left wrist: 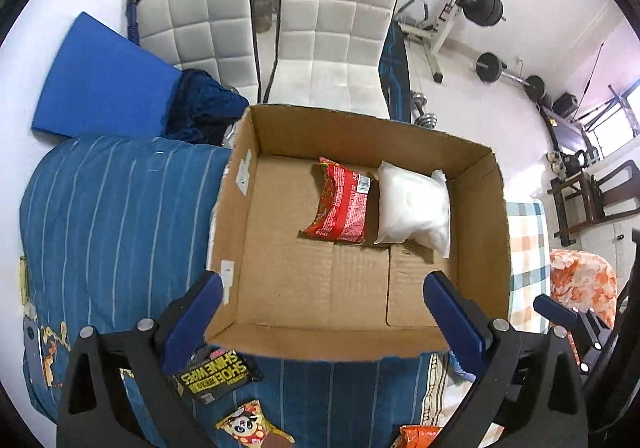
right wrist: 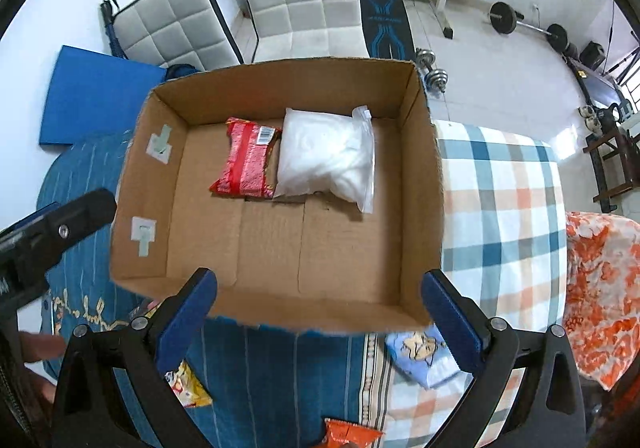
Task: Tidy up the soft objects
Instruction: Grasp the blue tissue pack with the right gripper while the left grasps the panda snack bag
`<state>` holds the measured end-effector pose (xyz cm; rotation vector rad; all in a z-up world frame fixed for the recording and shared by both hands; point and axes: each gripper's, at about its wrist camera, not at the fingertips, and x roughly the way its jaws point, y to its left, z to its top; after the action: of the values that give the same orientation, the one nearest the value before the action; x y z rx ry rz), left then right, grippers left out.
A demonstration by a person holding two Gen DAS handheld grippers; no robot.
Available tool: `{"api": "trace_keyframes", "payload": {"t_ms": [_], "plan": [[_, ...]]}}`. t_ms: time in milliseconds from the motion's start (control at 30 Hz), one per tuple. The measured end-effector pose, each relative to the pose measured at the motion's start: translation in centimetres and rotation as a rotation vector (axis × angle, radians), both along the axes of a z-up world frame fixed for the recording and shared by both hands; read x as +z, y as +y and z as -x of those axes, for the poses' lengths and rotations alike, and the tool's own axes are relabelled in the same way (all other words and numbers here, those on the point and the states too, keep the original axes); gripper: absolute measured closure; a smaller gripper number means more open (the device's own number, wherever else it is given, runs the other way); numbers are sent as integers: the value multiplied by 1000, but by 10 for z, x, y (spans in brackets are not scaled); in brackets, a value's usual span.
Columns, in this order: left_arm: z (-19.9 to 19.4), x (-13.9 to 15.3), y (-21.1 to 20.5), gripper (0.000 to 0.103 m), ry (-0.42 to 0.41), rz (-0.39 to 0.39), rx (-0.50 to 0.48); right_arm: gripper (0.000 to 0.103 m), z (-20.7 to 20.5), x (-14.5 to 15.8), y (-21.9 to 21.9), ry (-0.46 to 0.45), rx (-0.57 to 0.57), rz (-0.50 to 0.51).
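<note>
Hovering empty, wide-open left gripper (left wrist: 322, 302) and right gripper (right wrist: 320, 300) should drop to six o'clock packets, sparing the box (left wrist: 496, 216).

White walls, pale tiled floor (right wrist: 500, 88), daylight bright. Two white quilted padded chairs (left wrist: 340, 32) stand side by side at the far wall. Flat blue foam mat (left wrist: 100, 76) lies on the floor left of them. Weight bench with black plate barbell (left wrist: 480, 4) at right rear; loose dumbbells (right wrist: 432, 68) near it. Barred window (left wrist: 616, 120) far right, dark wooden furniture (left wrist: 580, 200) beneath it.
</note>
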<state>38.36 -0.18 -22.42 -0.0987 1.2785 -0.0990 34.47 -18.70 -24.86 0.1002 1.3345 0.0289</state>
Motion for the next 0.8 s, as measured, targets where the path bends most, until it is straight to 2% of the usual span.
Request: {"api": "trace_keyframes", "payload": {"t_ms": [200, 433, 533, 600, 733, 800], "plan": [[29, 19, 8, 0, -48, -3, 9, 0, 34, 22, 4, -45, 20, -16], [61, 34, 12, 0, -78, -25, -12, 0, 55, 30, -5, -42, 13, -58], [71, 30, 12, 0, -65, -45, -36, 0, 63, 18, -21, -3, 1, -64], [79, 22, 11, 0, -26, -72, -58, 0, 71, 5, -34, 29, 2, -46], [101, -15, 12, 0, 66, -121, -77, 0, 84, -31, -65, 118, 1, 11], [112, -39, 14, 0, 121, -120, -65, 0, 90, -55, -80, 170, 13, 55]]}}
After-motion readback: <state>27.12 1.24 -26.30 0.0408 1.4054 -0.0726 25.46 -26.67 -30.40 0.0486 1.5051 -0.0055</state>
